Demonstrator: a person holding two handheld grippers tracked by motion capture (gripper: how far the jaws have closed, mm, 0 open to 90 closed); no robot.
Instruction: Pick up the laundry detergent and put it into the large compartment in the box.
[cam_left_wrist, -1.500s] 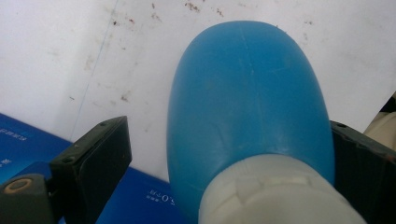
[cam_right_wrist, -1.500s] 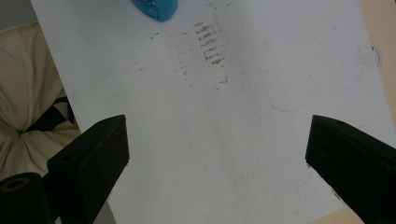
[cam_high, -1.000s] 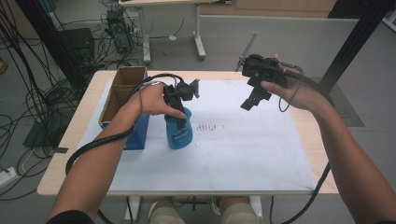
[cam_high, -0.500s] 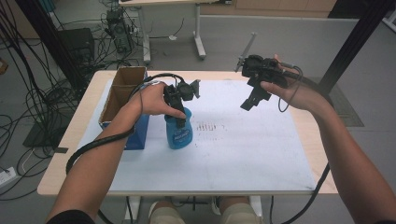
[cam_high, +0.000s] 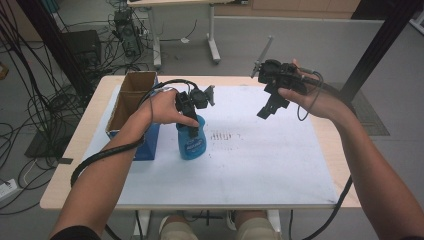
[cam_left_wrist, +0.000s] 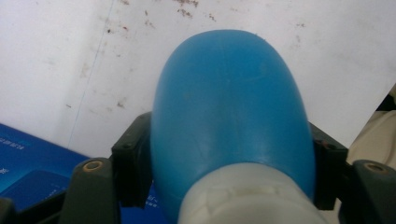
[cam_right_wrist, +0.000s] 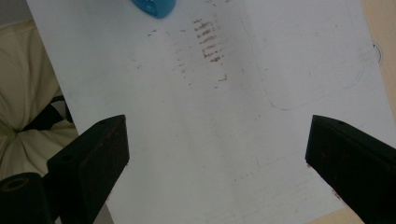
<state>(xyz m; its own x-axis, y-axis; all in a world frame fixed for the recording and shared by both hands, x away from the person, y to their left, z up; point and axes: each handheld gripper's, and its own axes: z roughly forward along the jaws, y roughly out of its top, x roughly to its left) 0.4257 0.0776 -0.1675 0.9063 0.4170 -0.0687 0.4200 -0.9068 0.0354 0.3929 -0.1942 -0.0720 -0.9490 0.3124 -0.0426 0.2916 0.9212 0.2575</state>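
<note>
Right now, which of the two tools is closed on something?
The left tool: it has just closed on the blue bottle by the box. The right tool hangs open above the white sheet, holding nothing.

The floor (cam_high: 320, 40) is grey and smooth. Many black cables (cam_high: 30, 90) lie at the left side. Behind the worktop (cam_high: 340, 150) stands another table on white legs (cam_high: 212, 35).

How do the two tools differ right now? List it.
The left tool has just closed on the blue bottle; the right tool stands wide open with nothing between its jaws. The left tool is down at the bottle on the white mat; the right tool hovers above the mat. Both are black and hand-held.
</note>
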